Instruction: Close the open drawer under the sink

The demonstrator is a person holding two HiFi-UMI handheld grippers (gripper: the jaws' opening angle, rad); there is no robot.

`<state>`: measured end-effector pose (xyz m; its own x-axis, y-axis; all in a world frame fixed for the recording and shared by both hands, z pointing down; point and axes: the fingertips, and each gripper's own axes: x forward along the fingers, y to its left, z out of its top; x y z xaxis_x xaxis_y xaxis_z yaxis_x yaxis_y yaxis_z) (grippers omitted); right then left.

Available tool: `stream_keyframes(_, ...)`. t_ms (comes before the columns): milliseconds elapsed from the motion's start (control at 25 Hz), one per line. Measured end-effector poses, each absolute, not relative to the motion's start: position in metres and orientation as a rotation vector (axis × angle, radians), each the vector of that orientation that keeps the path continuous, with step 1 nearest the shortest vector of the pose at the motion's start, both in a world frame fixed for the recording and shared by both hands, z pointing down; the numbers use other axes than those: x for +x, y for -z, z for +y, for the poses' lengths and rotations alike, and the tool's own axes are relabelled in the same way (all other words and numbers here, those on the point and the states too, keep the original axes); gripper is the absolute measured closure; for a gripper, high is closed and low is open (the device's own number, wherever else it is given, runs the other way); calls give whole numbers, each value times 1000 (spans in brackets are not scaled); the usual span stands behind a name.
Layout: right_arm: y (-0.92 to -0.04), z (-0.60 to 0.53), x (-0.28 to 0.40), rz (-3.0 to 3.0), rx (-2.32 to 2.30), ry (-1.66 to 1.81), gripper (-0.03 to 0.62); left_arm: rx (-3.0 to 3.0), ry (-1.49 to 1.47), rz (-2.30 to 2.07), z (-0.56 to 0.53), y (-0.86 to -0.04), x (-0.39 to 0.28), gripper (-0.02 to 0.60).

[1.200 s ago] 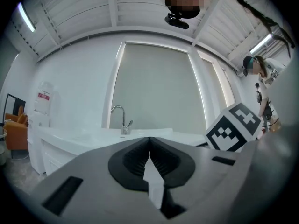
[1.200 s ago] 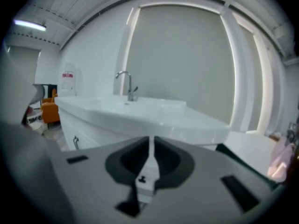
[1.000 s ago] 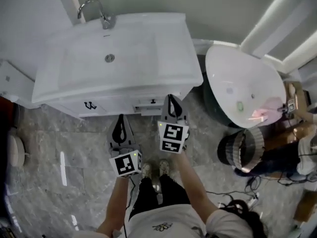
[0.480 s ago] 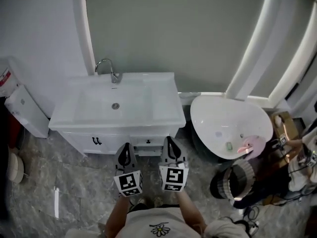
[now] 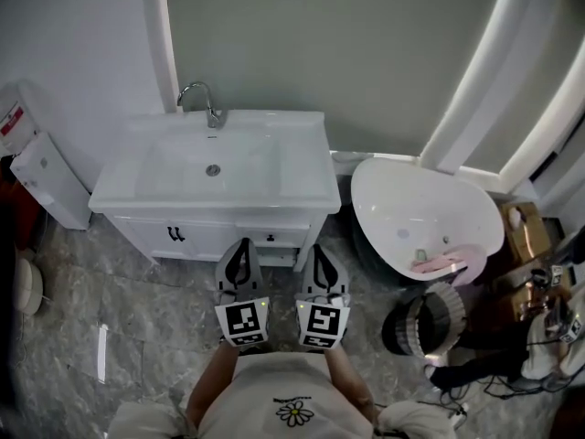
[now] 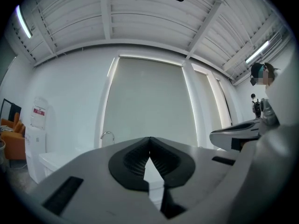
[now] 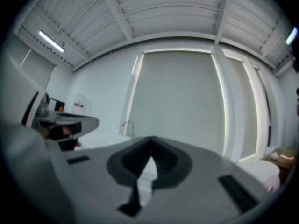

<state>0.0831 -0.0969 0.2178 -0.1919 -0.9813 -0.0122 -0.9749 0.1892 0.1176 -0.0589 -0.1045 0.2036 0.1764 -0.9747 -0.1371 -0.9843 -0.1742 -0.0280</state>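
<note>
- Head view: soft, even, fairly bright light; wall strips (image 5: 154, 35) glow at upper left and right; edges bowed, lower corners dim.
- Gripper views: fisheye, black corners; ceiling tubes (image 6: 23, 22) flare; right view slightly blurred.

The left gripper (image 5: 244, 245) and the right gripper (image 5: 320, 250) hang side by side just short of the vanity front (image 5: 196, 238), with only a narrow gap before it. To the left the grey floor (image 5: 137, 318) lies open as far as a white box (image 5: 46, 190) against the wall. To the right it is tight: a big white oval basin (image 5: 411, 213) stands just beside the vanity, and a dark round thing (image 5: 425, 323) and cables (image 5: 475, 382) crowd the floor below it. Above the counter (image 5: 302, 176) only the faucet (image 5: 206, 108) rises.
</note>
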Motion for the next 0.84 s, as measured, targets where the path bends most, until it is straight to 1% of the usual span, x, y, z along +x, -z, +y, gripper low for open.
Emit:
stream_keyframes(520,-229,-109,101,-2370,1973,105,565,-2275,-120,1933,-112,-205,-49,560)
stream_keyframes(840,-230,-112,100,-2383,1970,130,565,-2284,-146,1919,-110,-206,-40,560)
